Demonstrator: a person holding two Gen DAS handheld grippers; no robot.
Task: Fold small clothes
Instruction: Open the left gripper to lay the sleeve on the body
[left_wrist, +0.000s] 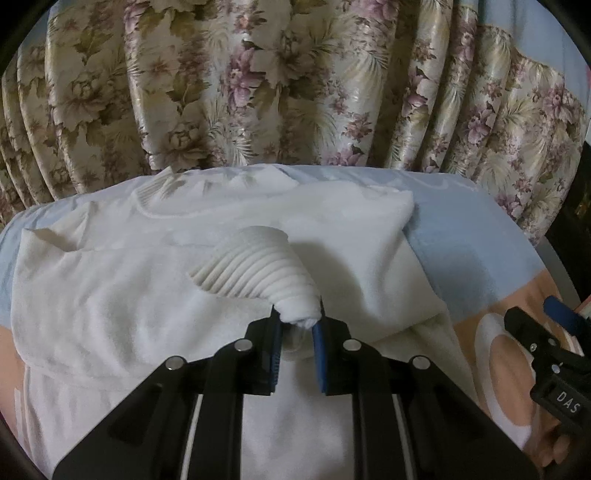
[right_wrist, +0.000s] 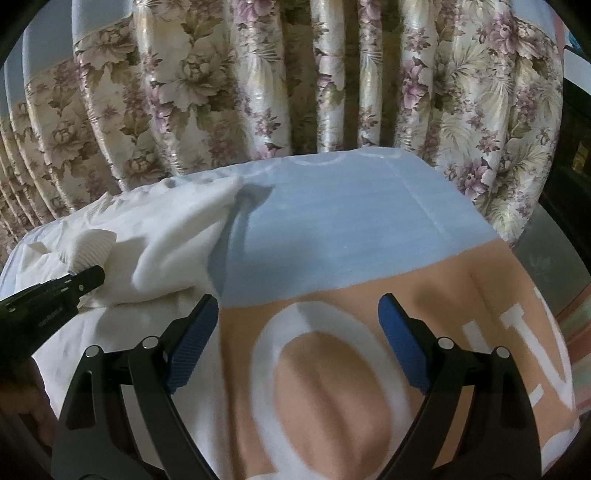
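The white sweater (left_wrist: 155, 295) lies on the bed (right_wrist: 332, 240), toward its left side, only partly folded. The left hand-held gripper (left_wrist: 298, 325) pinches the ribbed sleeve cuff (left_wrist: 258, 266), lifted over the body. The right hand-held gripper (right_wrist: 297, 339) hovers wide, holding nothing. Most folds remain.

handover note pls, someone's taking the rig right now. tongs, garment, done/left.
Left tongs: shut on the ribbed cuff of the white garment, sleeve drawn across the body.
Right tongs: open, holding nothing, above the blue-and-peach bedsheet to the right of the garment.
Done: the garment's right side looks already folded in.
Left: lay the sleeve down, release, then probably fold the body and square it up.
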